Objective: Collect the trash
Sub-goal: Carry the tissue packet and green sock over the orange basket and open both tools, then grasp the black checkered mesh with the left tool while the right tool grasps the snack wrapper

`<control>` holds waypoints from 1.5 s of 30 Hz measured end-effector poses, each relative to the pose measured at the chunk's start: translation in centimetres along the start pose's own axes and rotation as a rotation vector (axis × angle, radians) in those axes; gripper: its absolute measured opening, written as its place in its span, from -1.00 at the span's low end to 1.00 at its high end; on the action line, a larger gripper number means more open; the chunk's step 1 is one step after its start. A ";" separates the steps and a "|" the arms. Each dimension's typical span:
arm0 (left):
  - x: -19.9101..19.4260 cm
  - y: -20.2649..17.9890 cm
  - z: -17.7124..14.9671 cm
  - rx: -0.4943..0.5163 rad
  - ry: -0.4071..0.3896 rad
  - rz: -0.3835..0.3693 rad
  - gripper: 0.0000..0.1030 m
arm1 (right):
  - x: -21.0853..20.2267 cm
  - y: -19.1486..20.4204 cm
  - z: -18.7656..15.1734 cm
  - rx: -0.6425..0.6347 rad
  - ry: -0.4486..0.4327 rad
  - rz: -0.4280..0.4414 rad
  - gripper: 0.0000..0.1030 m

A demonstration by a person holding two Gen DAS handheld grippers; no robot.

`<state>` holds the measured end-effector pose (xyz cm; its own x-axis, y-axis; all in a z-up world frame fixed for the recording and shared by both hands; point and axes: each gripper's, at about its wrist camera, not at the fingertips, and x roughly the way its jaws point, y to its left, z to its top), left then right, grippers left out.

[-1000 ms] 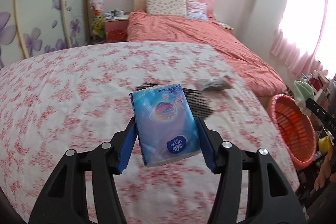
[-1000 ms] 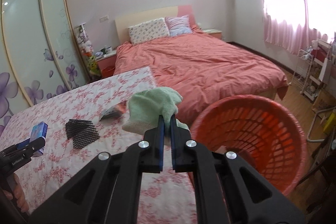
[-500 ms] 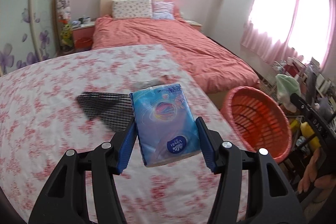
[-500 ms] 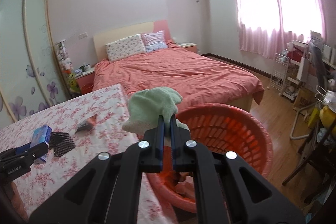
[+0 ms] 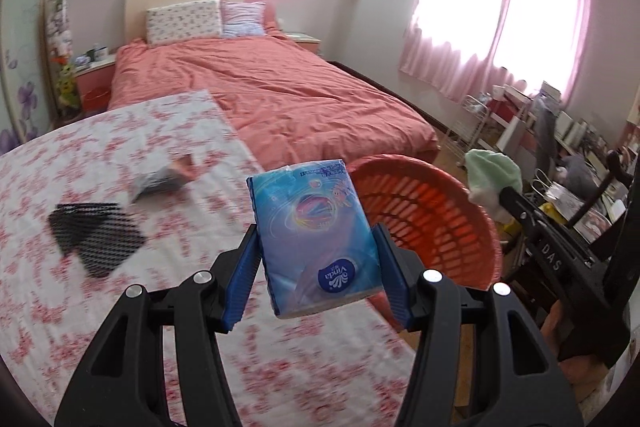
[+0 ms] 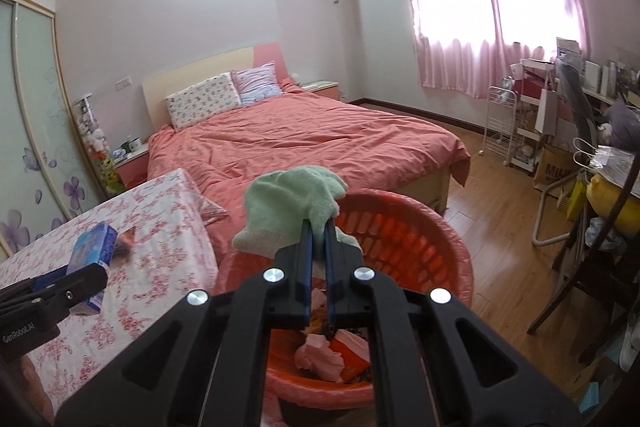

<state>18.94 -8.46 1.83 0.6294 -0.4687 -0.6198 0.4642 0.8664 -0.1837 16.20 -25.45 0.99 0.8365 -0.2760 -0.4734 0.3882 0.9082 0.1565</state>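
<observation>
A person in a bedroom holds a gripper in each hand over the edge of a floral-clothed table [image 5: 120, 155]. The left gripper [image 5: 316, 263] has its blue fingers [image 5: 240, 283] clamped on the sides of a blue tissue pack [image 5: 316, 227], held upright above the cloth near the table's right edge. The right gripper [image 6: 318, 247] has its fingers pressed together on a fold of a pale green cloth [image 6: 292, 203], which bunches above the tips and hangs over the orange basket [image 6: 440, 247].

The basket stands on the wood floor just beside the table, between it and the bed [image 6: 320, 139] with the coral cover. Crumpled pink paper [image 6: 320, 359] and other scraps lie in its bottom.

On the table, well apart from the basket, lie a black mesh piece [image 5: 96, 235] and, a little beyond it, a crumpled wrapper [image 5: 164, 179], blurred in the left wrist view. Pink curtains [image 6: 496, 7] glow at the window, and a cluttered desk [image 6: 600, 147] lines the right wall.
</observation>
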 end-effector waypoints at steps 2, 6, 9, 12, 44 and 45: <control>0.6 -0.8 0.1 0.007 0.005 -0.019 0.09 | 0.0 -0.6 -0.1 0.006 -0.002 -0.005 -0.88; 1.7 -2.2 0.3 0.024 0.017 -0.052 0.09 | 0.4 -1.9 -0.4 0.023 0.002 -0.014 -0.88; 2.7 -3.3 0.3 0.036 0.028 -0.079 0.09 | 0.6 -2.8 -0.6 0.039 0.006 -0.017 -0.88; 3.4 -4.3 0.4 0.054 0.036 -0.101 0.09 | 0.9 -3.5 -0.6 0.055 0.007 -0.017 -0.88; 7.3 -4.5 -1.0 0.074 0.153 -0.031 0.21 | 2.9 -5.5 -0.1 0.086 0.011 -0.015 -0.15; 7.2 -4.1 -1.0 0.075 0.150 -0.019 0.22 | 2.8 -5.2 -0.2 0.081 0.013 -0.012 -0.11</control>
<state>20.93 -15.19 -2.61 0.5228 -0.4488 -0.7248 0.5236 0.8400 -0.1424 16.47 -30.92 -1.33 0.8267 -0.2817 -0.4871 0.4285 0.8762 0.2204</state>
